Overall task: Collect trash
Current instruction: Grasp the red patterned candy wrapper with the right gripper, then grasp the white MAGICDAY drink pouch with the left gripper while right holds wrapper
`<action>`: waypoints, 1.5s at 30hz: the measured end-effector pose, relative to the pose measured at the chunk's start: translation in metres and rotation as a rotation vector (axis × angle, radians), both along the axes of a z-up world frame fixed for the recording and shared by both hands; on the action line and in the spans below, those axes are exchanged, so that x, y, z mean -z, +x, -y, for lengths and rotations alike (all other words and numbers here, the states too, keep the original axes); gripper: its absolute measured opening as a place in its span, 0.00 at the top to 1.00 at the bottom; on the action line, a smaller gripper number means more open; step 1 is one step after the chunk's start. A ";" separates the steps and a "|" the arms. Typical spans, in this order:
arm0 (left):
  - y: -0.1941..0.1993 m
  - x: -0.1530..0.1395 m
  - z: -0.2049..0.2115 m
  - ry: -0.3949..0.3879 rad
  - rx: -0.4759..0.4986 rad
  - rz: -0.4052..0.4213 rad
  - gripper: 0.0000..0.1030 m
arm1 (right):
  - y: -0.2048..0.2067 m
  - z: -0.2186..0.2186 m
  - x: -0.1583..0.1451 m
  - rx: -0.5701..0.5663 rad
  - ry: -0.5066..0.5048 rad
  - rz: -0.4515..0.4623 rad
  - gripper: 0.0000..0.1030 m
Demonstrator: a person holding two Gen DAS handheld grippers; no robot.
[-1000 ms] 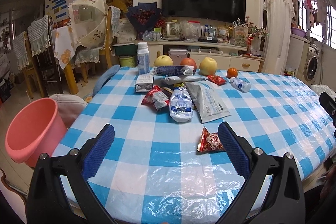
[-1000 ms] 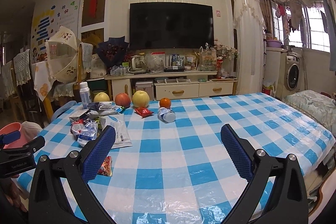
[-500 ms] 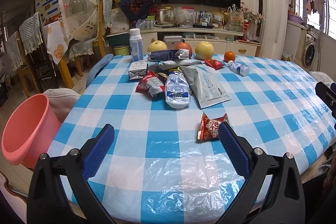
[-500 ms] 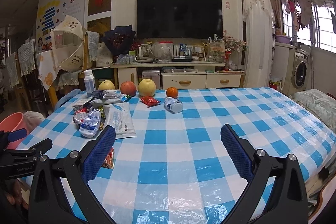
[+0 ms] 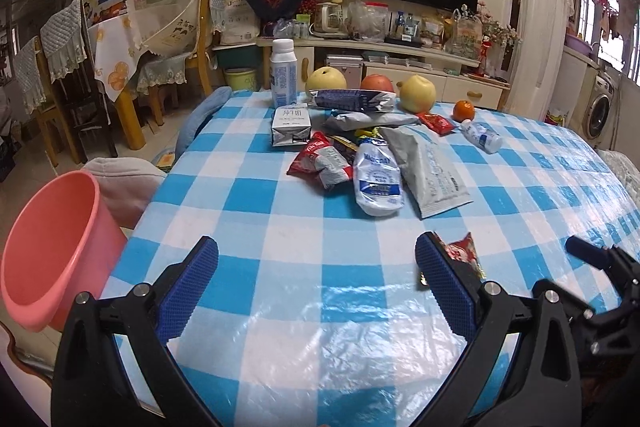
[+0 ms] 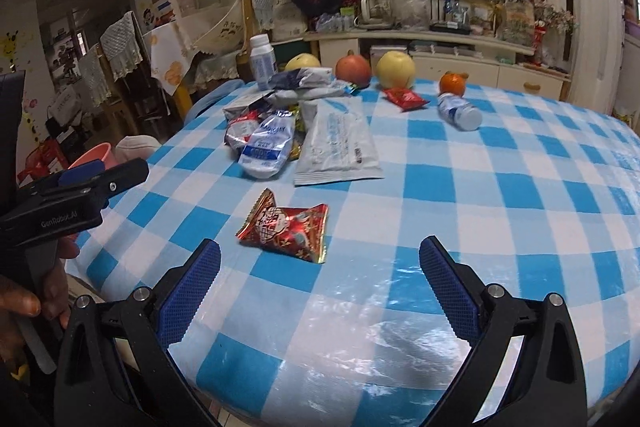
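- Left hand-held gripper [image 5: 316, 281]: jaws spread wide, nothing between them, hovering over the near edge of the surface [image 5: 280, 307], which has a blue/white check cover.
- Right hand-held gripper [image 6: 320, 281]: also wide open and empty, low over the near edge.
- Red snack wrapper [image 6: 286, 225]: crumpled, lying flat on the cloth, alone. In the right wrist view it sits at 12 o'clock just beyond the open jaws, slightly toward the left finger. In the left wrist view it's at 3 o'clock, partly hidden behind the right finger pad.
- Main trash pile at 12 o'clock, mid-surface, well apart from the lone wrapper: white pouch [image 5: 378, 179], grey foil bag [image 5: 428, 171] touching its right side, red/silver wrapper [image 5: 320, 163] on its left, small carton [image 5: 291, 127] behind.
- Further back: dark blue packet [image 5: 352, 99], upright white bottle [image 5: 283, 73], two pears and an apple in a row, orange [image 5: 463, 110], small red sachet [image 5: 436, 123], small bottle on its side [image 5: 482, 137].
- Pink bucket [image 5: 48, 251]: on the floor at 9 o'clock of the left view, beside the surface edge, mouth open.
- A person's hand [image 6: 24, 291] holds the left tool's handle, seen at 8 o'clock in the right wrist view.
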State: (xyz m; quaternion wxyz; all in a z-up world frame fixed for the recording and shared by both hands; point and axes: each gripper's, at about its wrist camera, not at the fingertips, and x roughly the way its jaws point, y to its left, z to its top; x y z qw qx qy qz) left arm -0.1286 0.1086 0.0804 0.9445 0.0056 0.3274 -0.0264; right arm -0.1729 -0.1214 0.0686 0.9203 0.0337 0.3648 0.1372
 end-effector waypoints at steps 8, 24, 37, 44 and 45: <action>0.045 0.011 0.013 0.038 0.051 -0.050 0.04 | 0.028 -0.013 0.019 -0.029 0.071 -0.096 0.06; 0.127 0.046 0.065 0.178 0.139 -0.136 0.05 | 0.066 -0.026 0.044 -0.033 0.097 -0.217 0.12; 0.151 0.061 0.063 0.154 0.061 -0.213 0.44 | 0.078 -0.039 0.047 -0.022 0.007 -0.178 0.24; 0.150 0.055 0.035 -0.046 0.069 -0.239 0.57 | 0.080 -0.041 0.047 -0.016 -0.040 -0.160 0.41; 0.149 0.055 0.031 -0.068 0.072 -0.240 0.58 | 0.080 -0.041 0.046 -0.018 -0.040 -0.157 0.44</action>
